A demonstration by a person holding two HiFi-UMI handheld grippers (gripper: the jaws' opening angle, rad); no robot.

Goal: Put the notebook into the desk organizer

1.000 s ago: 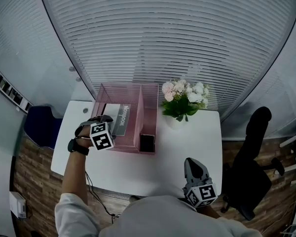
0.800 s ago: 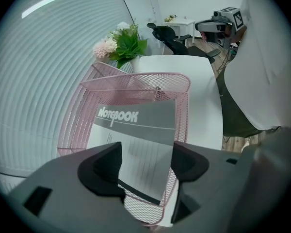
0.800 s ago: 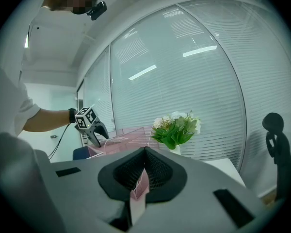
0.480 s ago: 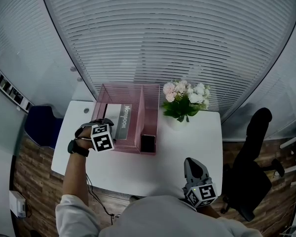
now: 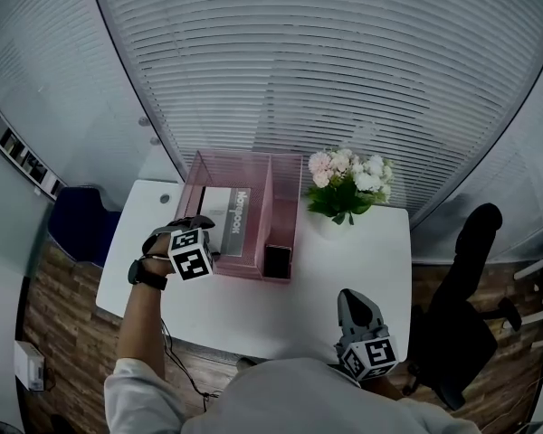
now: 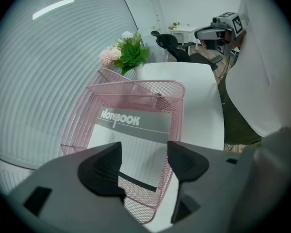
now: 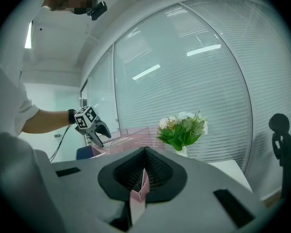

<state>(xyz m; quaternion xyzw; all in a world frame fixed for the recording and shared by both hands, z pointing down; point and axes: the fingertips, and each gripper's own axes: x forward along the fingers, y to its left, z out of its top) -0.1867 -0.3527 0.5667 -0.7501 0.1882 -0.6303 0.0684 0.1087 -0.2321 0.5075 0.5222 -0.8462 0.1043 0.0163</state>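
The grey-and-white notebook (image 5: 226,226) lies flat in the left compartment of the pink mesh desk organizer (image 5: 244,156) at the back of the white desk. In the left gripper view the notebook (image 6: 131,144) shows between the jaws, inside the organizer (image 6: 150,89). My left gripper (image 5: 194,223) hangs open over the organizer's front left corner and holds nothing; its jaws (image 6: 143,161) stand apart. The right gripper (image 5: 356,301) is shut and empty near the desk's front edge, close to my body, pointing across the desk (image 7: 144,171).
A vase of pink and white flowers (image 5: 348,183) stands right of the organizer. A small black box (image 5: 277,260) sits in the organizer's front right compartment. A black office chair (image 5: 466,278) is at the right, a blue seat (image 5: 77,229) at the left. Window blinds run behind the desk.
The left gripper has drawn back a little from the organizer while the notebook stays lying inside. The head view has shifted slightly. The right gripper has not moved.
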